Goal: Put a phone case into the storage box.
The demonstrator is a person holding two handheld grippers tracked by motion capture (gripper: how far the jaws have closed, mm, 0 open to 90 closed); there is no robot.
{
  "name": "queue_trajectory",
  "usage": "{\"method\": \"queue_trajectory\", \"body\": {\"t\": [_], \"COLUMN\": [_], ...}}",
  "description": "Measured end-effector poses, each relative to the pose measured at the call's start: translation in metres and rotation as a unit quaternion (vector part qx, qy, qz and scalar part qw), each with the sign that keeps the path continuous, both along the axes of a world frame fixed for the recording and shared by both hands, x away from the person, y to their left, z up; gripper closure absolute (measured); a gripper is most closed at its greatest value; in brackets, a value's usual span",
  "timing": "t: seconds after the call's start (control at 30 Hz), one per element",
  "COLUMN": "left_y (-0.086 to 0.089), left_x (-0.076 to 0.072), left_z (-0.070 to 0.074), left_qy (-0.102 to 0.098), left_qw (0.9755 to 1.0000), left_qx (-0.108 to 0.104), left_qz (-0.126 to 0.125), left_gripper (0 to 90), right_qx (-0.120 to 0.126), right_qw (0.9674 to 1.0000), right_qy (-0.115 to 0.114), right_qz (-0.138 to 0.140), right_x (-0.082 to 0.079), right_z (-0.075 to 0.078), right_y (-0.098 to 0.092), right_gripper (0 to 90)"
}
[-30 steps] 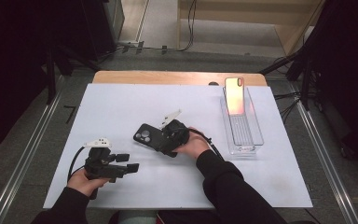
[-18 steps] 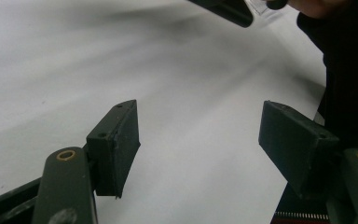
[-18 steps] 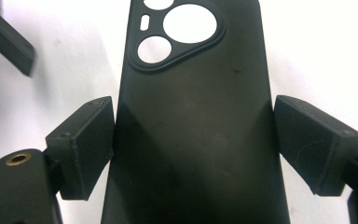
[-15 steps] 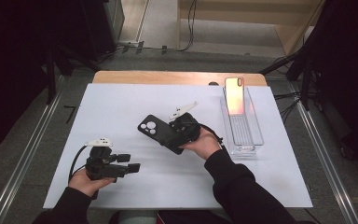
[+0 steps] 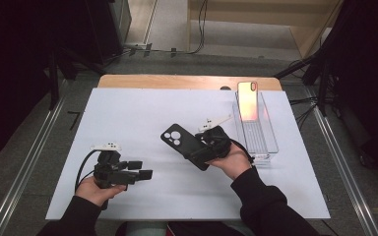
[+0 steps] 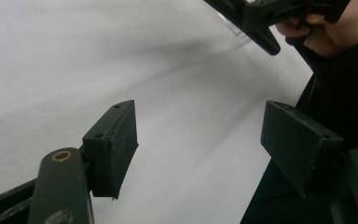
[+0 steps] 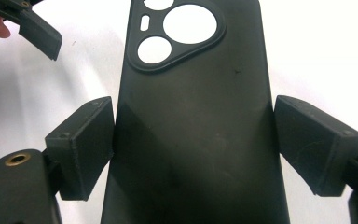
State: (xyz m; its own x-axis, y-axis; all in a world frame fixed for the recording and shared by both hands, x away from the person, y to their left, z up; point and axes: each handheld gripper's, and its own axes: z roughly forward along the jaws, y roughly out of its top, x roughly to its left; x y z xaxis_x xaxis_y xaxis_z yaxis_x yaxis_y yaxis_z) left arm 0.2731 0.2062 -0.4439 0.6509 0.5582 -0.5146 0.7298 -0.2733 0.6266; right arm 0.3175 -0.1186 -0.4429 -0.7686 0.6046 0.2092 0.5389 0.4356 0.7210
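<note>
A black phone case with a triangular camera cutout hangs tilted above the white mat, right of centre. My right gripper is shut on its lower half. In the right gripper view the two pads press on the long sides of the phone case, cutout pointing away. At the front left my left gripper rests low over the mat, jaws open and pointing right. In the left gripper view nothing lies between the fingers of the left gripper, and the right gripper with the case shows at the top.
A clear plastic bin stands at the right of the mat, with a phone with a pink-orange back propped upright at its far end. The wooden table edge runs behind the mat. Cables trail on the floor beyond.
My right gripper has carried the phone case to the right and upward, away from the mat's centre. The left gripper has stayed in place.
</note>
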Motion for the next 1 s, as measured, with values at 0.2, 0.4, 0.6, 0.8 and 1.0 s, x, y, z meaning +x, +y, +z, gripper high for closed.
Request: {"method": "queue_trajectory", "body": {"t": [0.2,0.4,0.6,0.8,1.0], "left_y": [-0.008,-0.017,-0.026,-0.035,-0.040], "left_x": [0.003,0.005,0.013,0.019,0.024], "left_z": [0.004,0.008,0.011,0.013,0.019], "left_qy": [0.004,0.010,0.029,0.040,0.033], "left_qw": [1.0000,0.9998,0.9994,0.9990,0.9988], "left_qx": [-0.005,-0.016,-0.009,0.008,0.015], "left_qz": [0.004,0.006,0.014,0.019,0.034], "left_gripper": [27.7,30.2,29.4,26.9,26.6], "right_qx": [0.000,0.005,0.012,0.019,0.030], "right_qw": [0.9996,0.9979,0.9959,0.9935,0.9922], "right_qy": [0.004,0.012,0.018,0.021,0.030], "right_qz": [-0.026,-0.063,-0.087,-0.110,-0.117], "right_x": [-0.015,-0.028,-0.034,-0.038,-0.040], "right_z": [-0.005,-0.013,-0.019,-0.023,-0.027], "right_y": [-0.010,-0.014,-0.012,-0.003,0.010], "right_gripper": [13.6,13.5,13.5,13.5,13.6]}}
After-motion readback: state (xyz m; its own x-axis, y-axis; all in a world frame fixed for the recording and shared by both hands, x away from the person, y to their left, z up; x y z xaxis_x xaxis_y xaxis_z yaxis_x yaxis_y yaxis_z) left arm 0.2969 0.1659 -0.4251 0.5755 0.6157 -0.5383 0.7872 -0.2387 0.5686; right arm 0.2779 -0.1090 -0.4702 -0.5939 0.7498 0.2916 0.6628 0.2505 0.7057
